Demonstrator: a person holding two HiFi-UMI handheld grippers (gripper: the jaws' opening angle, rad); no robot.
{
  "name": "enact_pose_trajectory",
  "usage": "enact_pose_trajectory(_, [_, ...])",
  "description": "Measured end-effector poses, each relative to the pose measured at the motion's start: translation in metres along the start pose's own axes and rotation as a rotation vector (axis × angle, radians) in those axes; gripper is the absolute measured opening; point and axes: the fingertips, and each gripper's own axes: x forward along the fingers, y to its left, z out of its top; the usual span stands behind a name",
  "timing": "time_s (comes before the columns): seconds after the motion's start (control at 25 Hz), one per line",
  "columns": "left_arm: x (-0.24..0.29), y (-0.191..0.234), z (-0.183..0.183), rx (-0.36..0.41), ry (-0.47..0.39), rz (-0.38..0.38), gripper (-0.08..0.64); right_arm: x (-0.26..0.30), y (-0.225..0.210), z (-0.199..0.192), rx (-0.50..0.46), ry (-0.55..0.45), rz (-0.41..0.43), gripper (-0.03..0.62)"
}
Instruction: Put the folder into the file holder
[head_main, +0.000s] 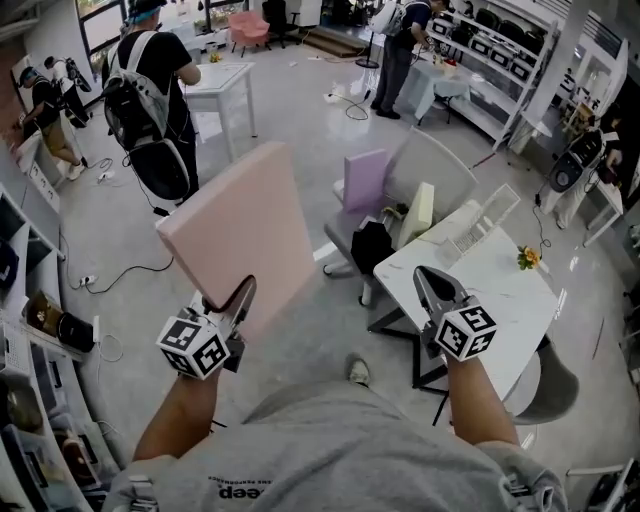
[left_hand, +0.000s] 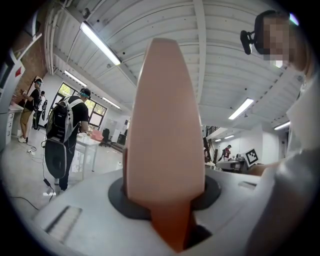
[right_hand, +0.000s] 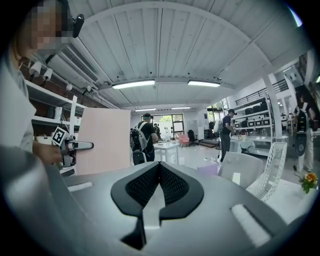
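Pink folder (head_main: 240, 235) in hand, you stand over a grey floor, your left gripper (head_main: 238, 292) at the lower left of the head view. Its jaws are partway apart and clamped on the folder's lower edge. The sheet rises tilted from the jaws toward the frame's centre, and in the left gripper view it fills the middle of the picture edge-on.

Your right gripper (head_main: 428, 275), at the lower right, has its jaws closed tip to tip with nothing between them, and it hangs over the near corner of a white table (head_main: 500, 300). On that table, toward the right of the frame, the white mesh file holder (head_main: 482, 222) sits well apart from the folder, with a small orange-and-yellow flower (head_main: 528, 258) near it at the table's right edge.

Beyond the table are a grey chair (head_main: 440, 165) and a purple folder (head_main: 365, 180) propped upright. Farther off, at the upper left, a person with a black backpack (head_main: 150, 100) stands at a white desk (head_main: 225, 85), and another person (head_main: 400, 45) stands at the top, right of centre, by shelving
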Motion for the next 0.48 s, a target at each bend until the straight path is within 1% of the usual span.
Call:
enact_pose_trajectory(0.08, [0.023, -0.005, -0.001, 0.001, 0.0, 0.013, 0.199, 0.011, -0.027, 0.004, 0.003, -0.009, 0.018, 0.005])
enact_pose_trajectory(0.2, [0.073, 0.002, 0.002, 0.011, -0.014, 0.057, 0.199, 0.054, -0.074, 0.008, 0.008, -0.021, 0.067, 0.005])
enact_pose_trajectory(0.36, [0.143, 0.013, 0.014, -0.022, -0.032, 0.128, 0.199, 0.117, -0.133, 0.021, -0.001, -0.002, 0.161, 0.005])
enact_pose_trajectory(0.48, [0.18, 0.017, 0.021, -0.033, -0.044, 0.171, 0.199, 0.151, -0.166, 0.031, -0.012, 0.002, 0.205, 0.005])
